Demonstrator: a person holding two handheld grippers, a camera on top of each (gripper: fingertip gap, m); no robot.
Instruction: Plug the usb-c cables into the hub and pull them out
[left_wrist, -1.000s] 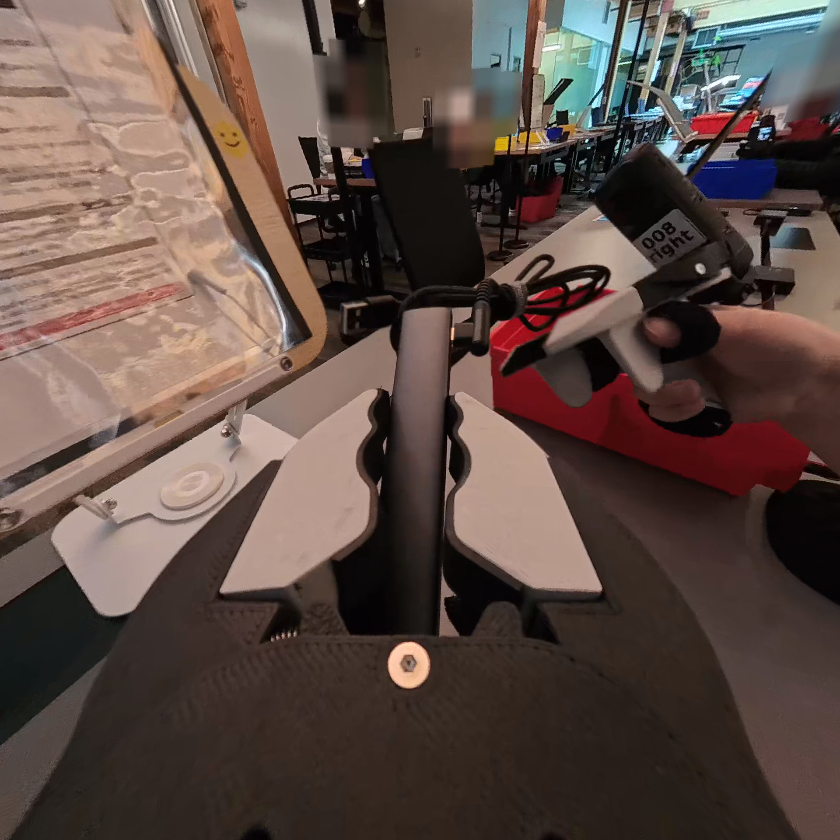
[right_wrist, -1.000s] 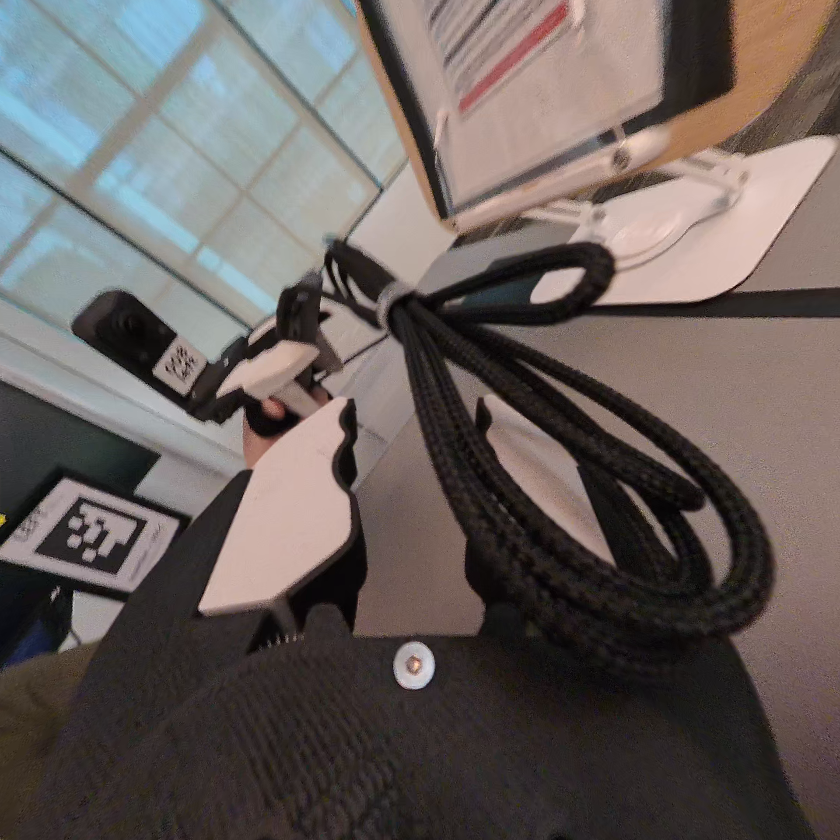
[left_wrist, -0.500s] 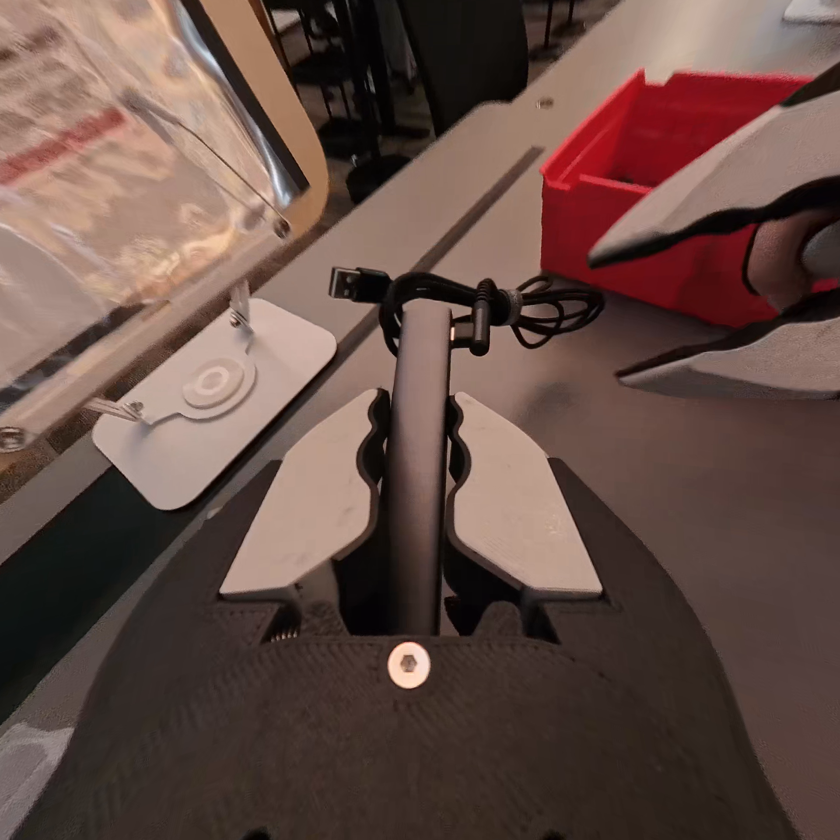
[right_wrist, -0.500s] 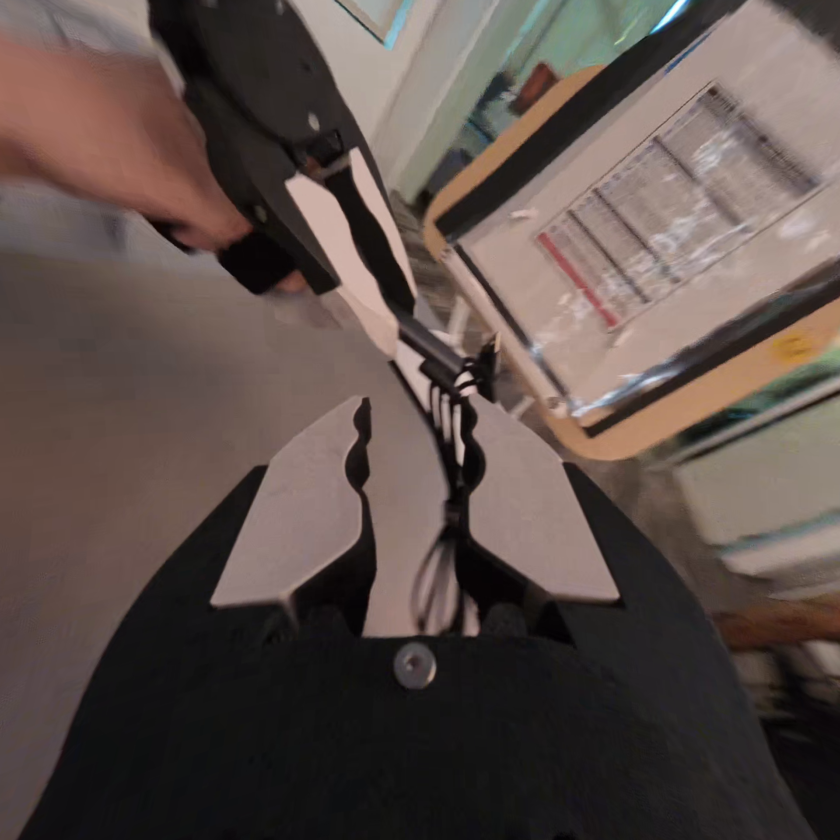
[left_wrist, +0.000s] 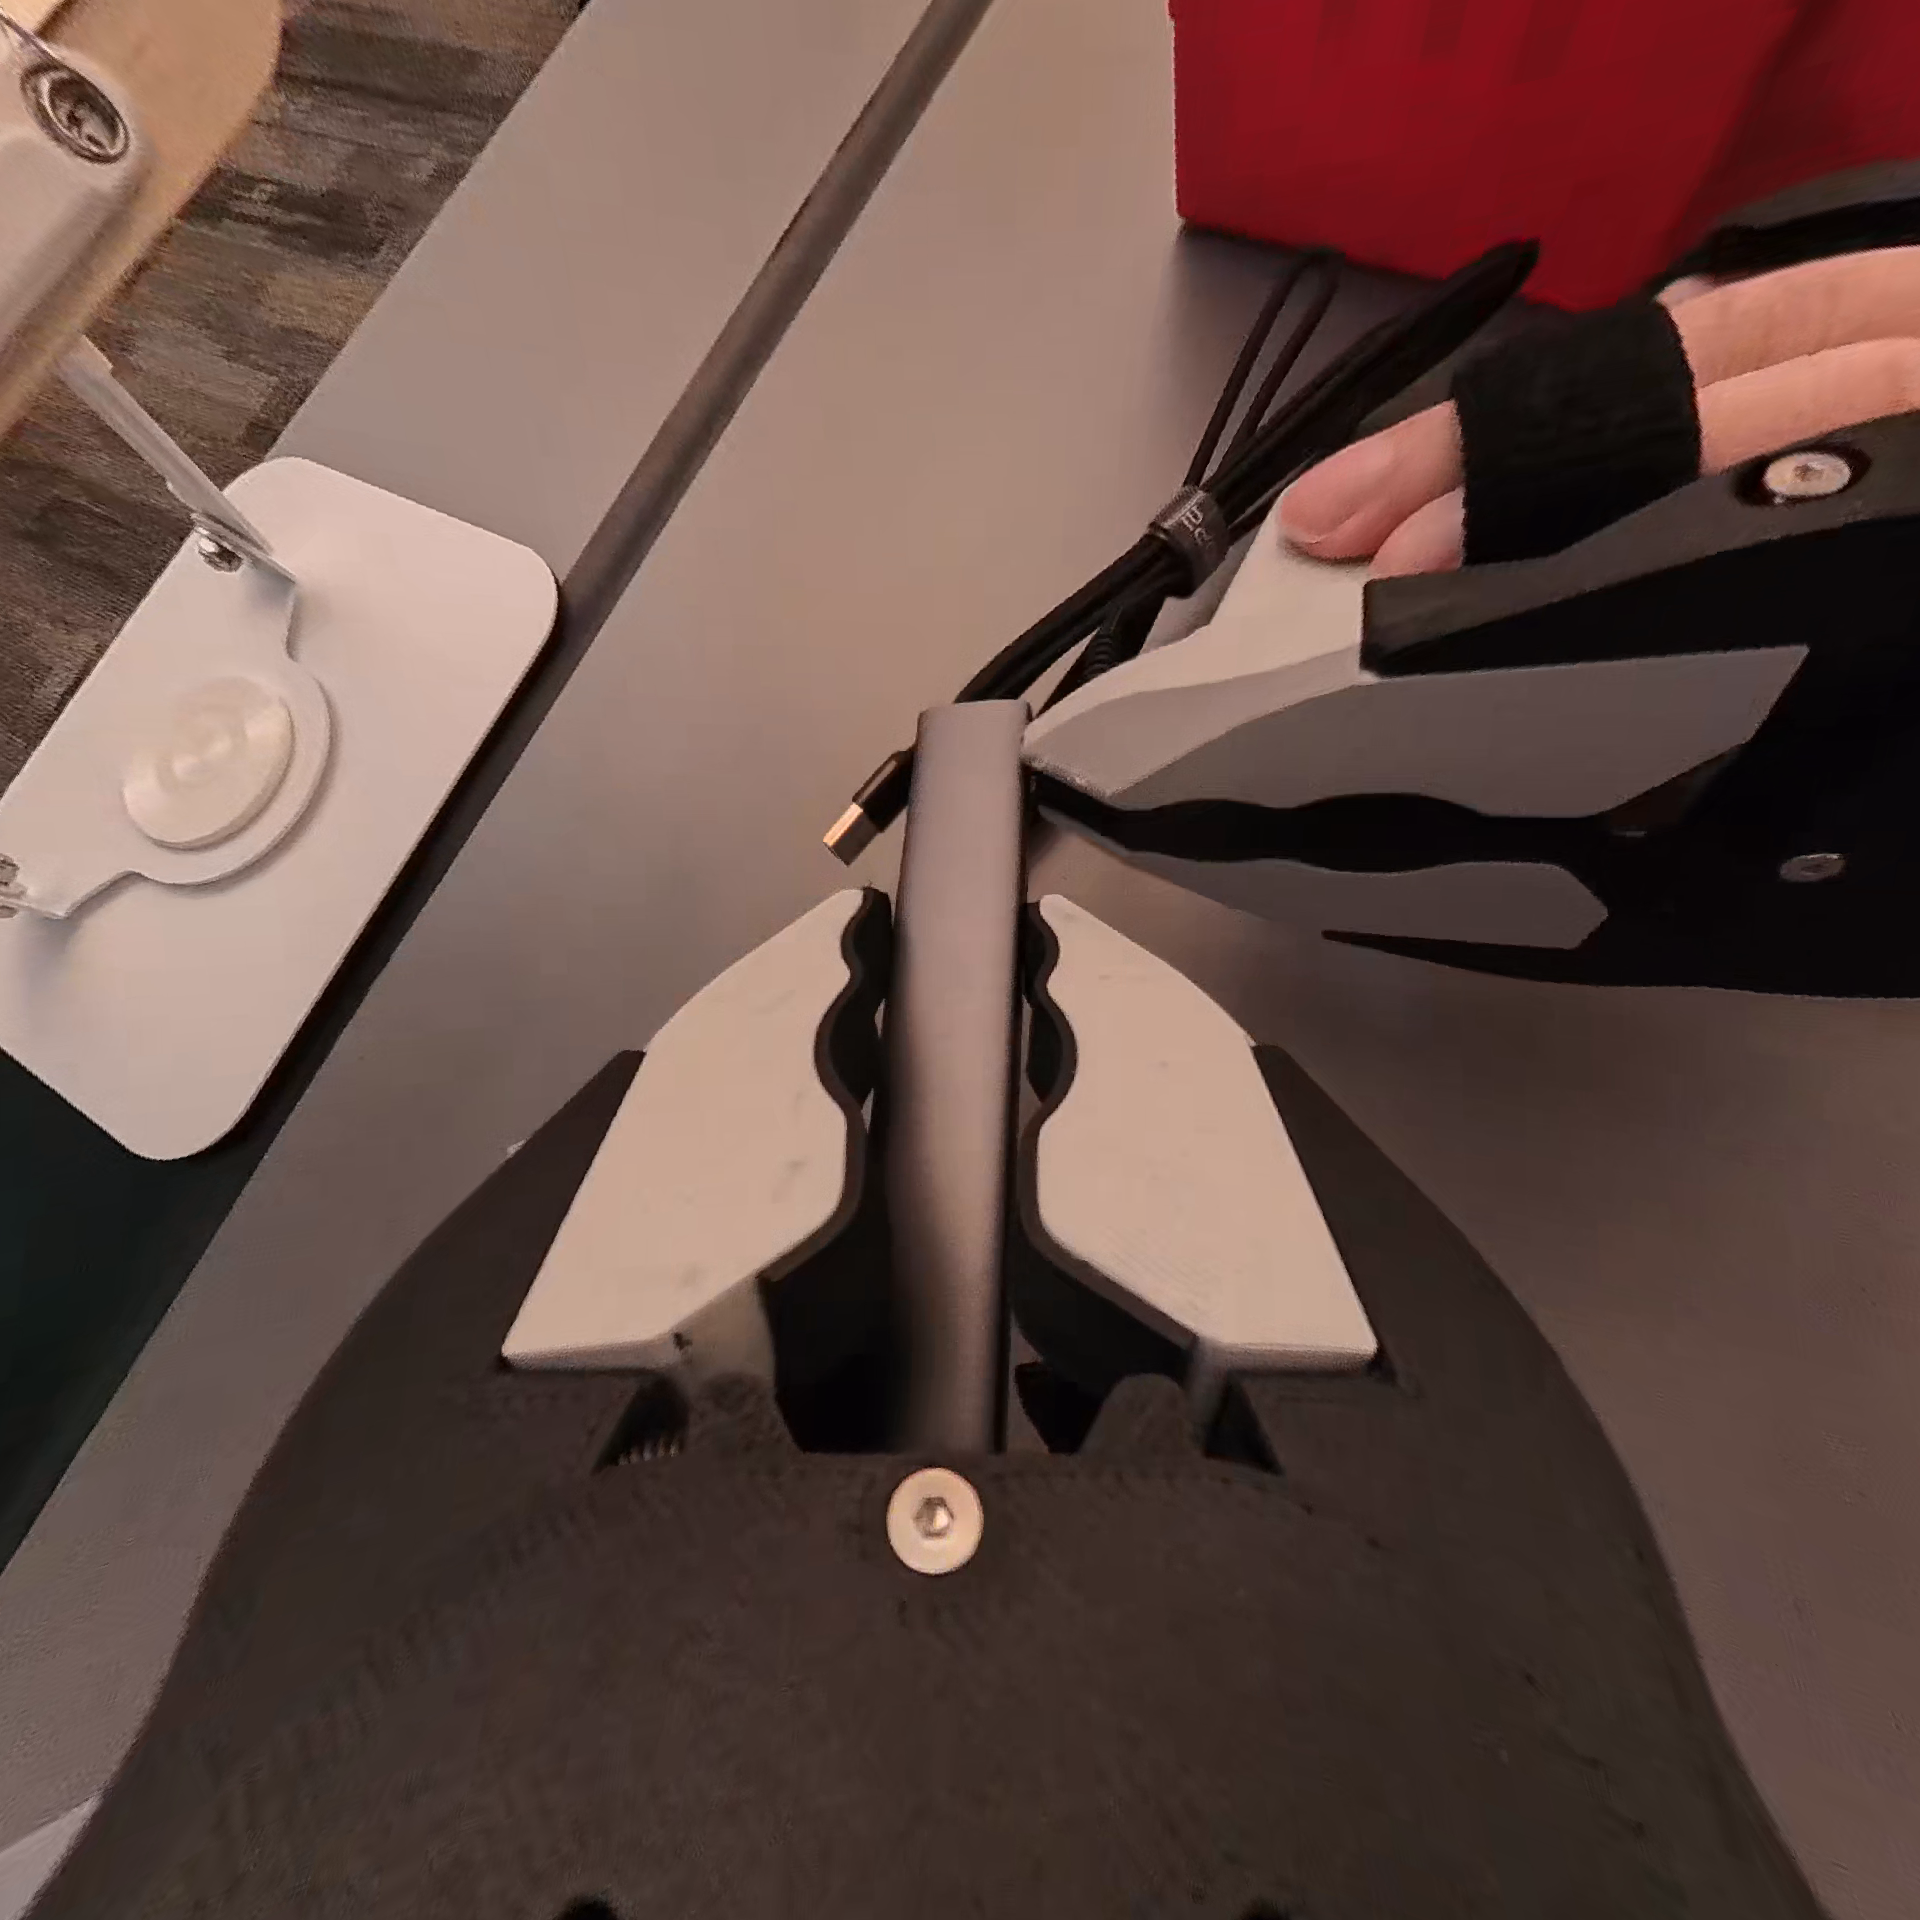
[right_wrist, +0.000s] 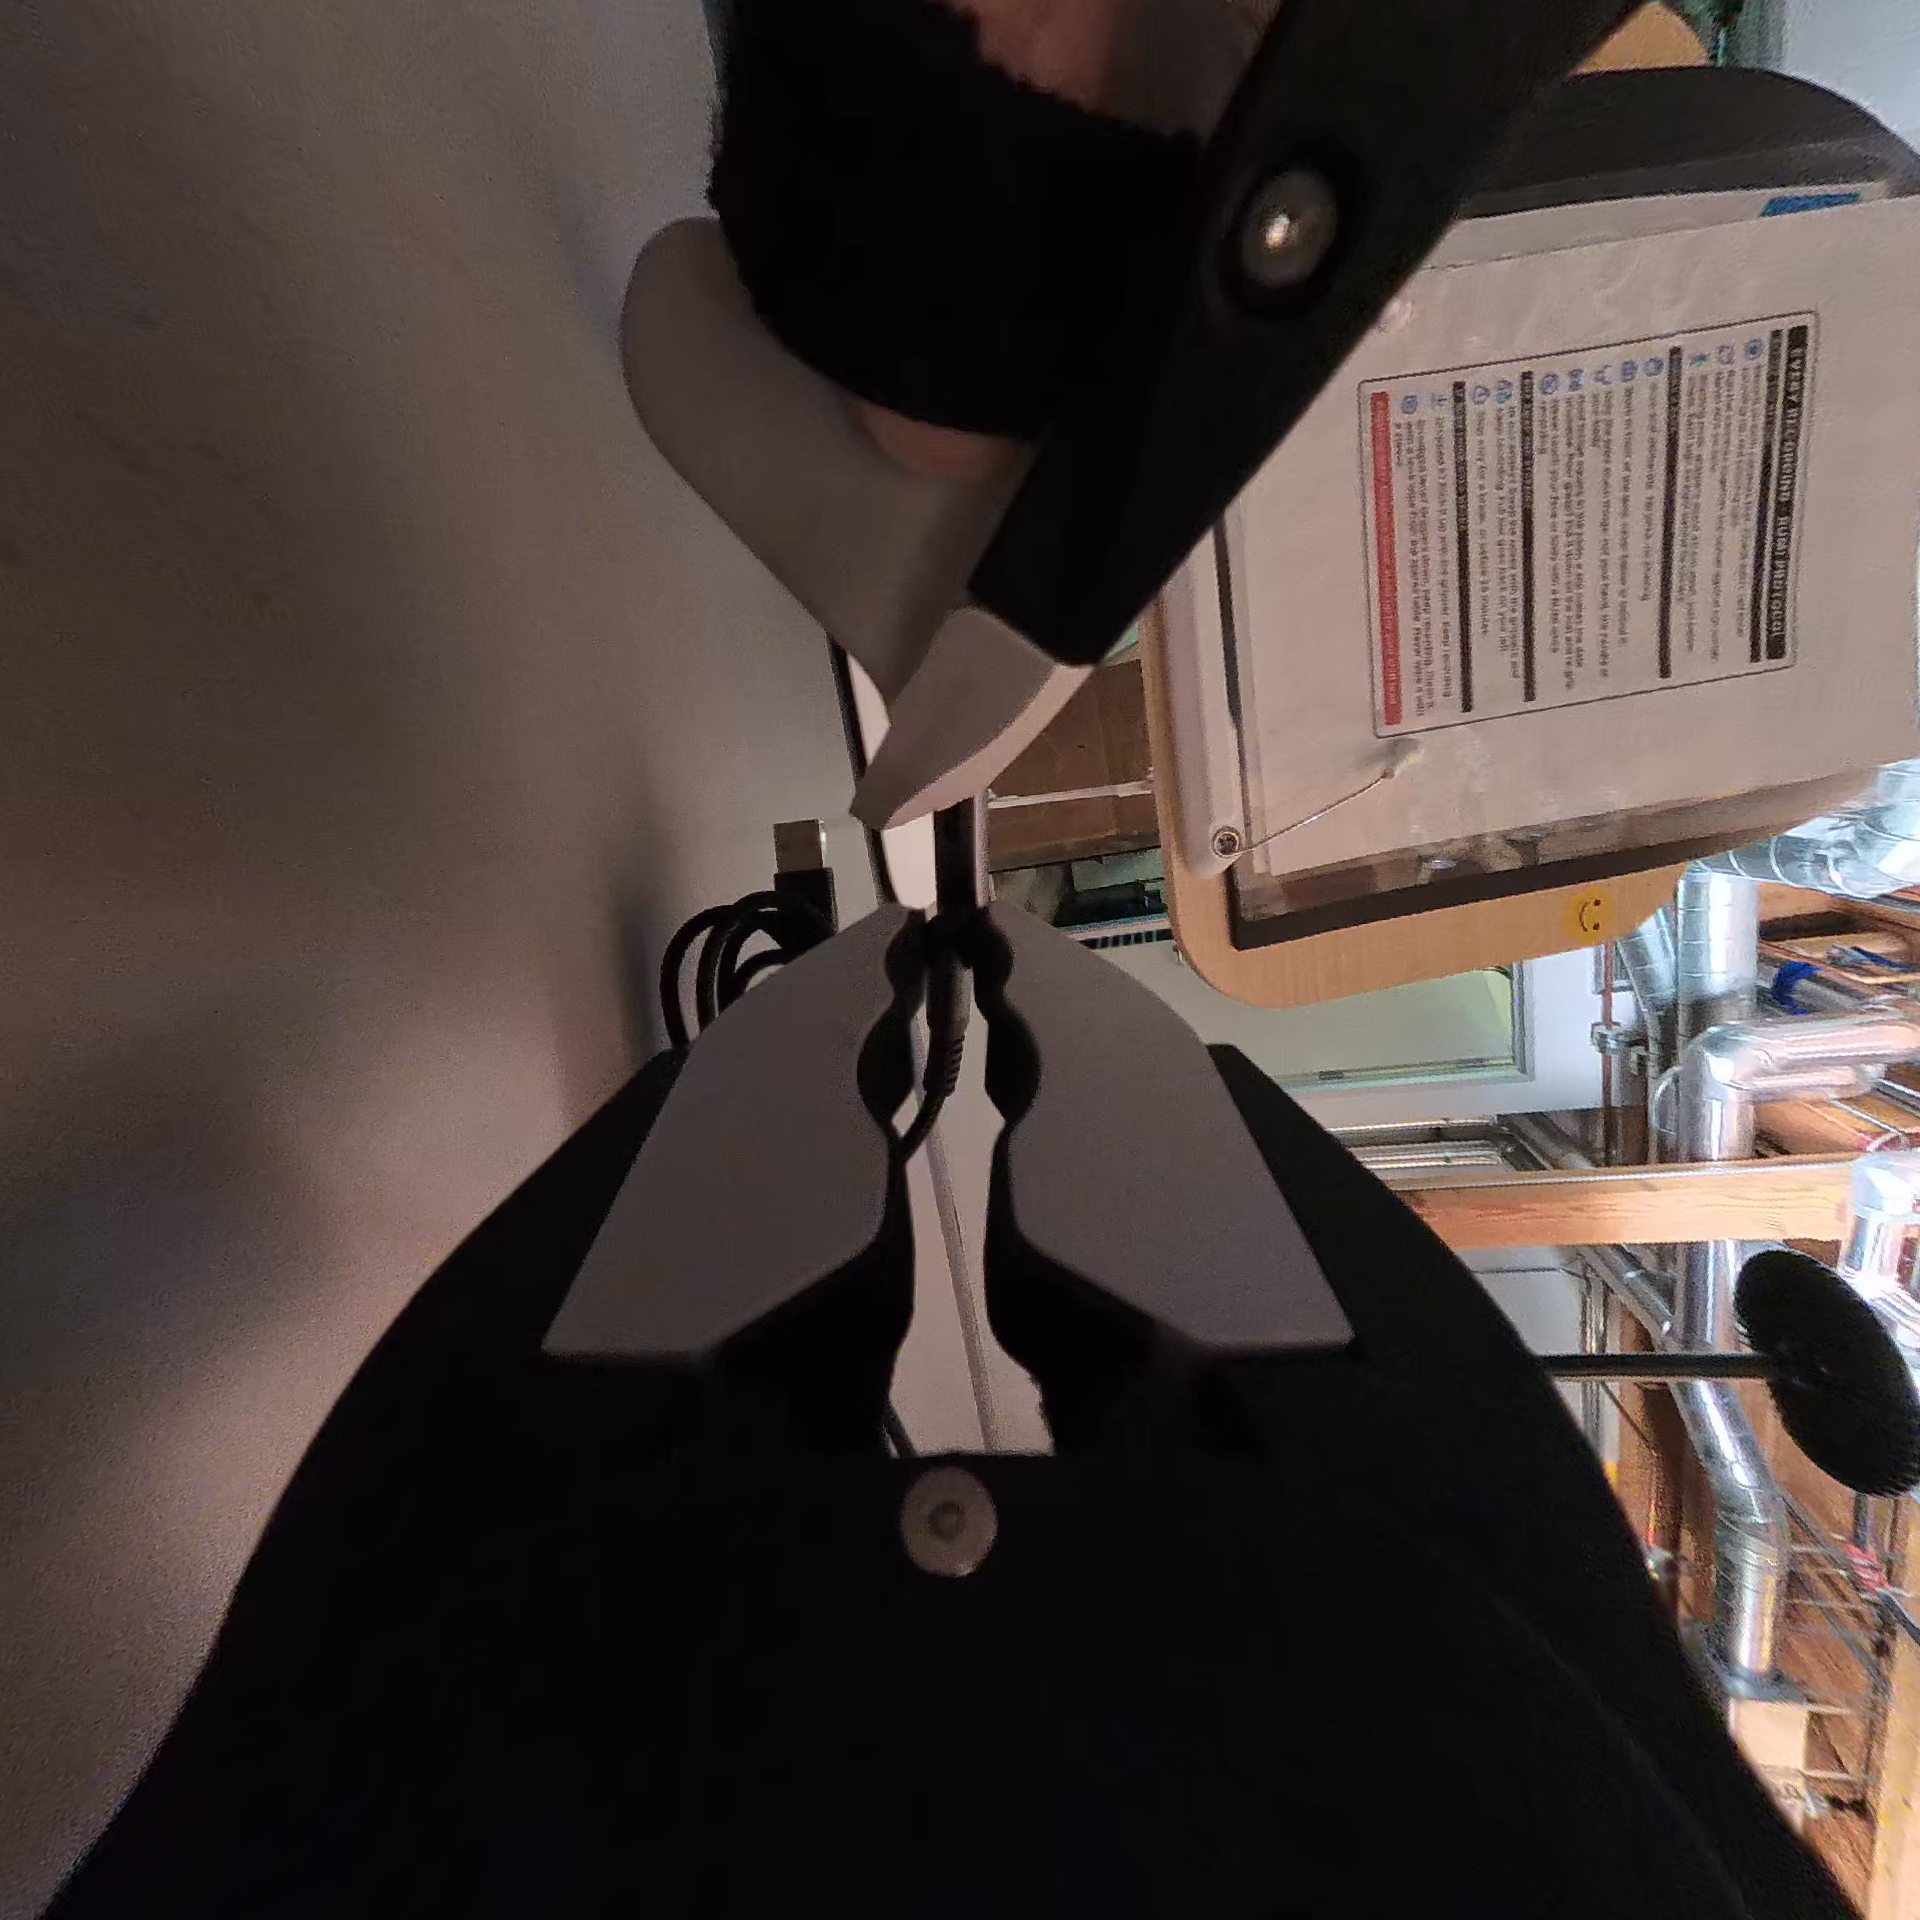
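Observation:
My left gripper (left_wrist: 954, 914) is shut on a slim dark grey hub (left_wrist: 956, 1039), held edge-up just above the grey table (left_wrist: 727, 468). My right gripper (left_wrist: 1049, 779) comes in from the right, with its tips at the hub's far end. In the right wrist view it (right_wrist: 948, 920) is shut on a black cable plug (right_wrist: 940, 1003), pointed at the hub. I cannot tell if the plug is seated. The tied black cable bundle (left_wrist: 1174, 540) trails behind. A loose metal connector (left_wrist: 857, 826) sticks out left of the hub's tip. A finger of the left gripper (right_wrist: 935, 717) shows above.
A red bin (left_wrist: 1455, 125) stands at the far right of the table. A white stand base (left_wrist: 208, 779) sits on the left by the table's edge. It carries a framed sign board (right_wrist: 1558, 520). A hand with a black band (left_wrist: 1579, 436) holds the right gripper. Less than 4 cm separates the two grippers' tips.
Both views have tilted down toward the table. My right gripper has moved in to the hub's far end and closed on the cable plug. The left has kept hold of the hub.

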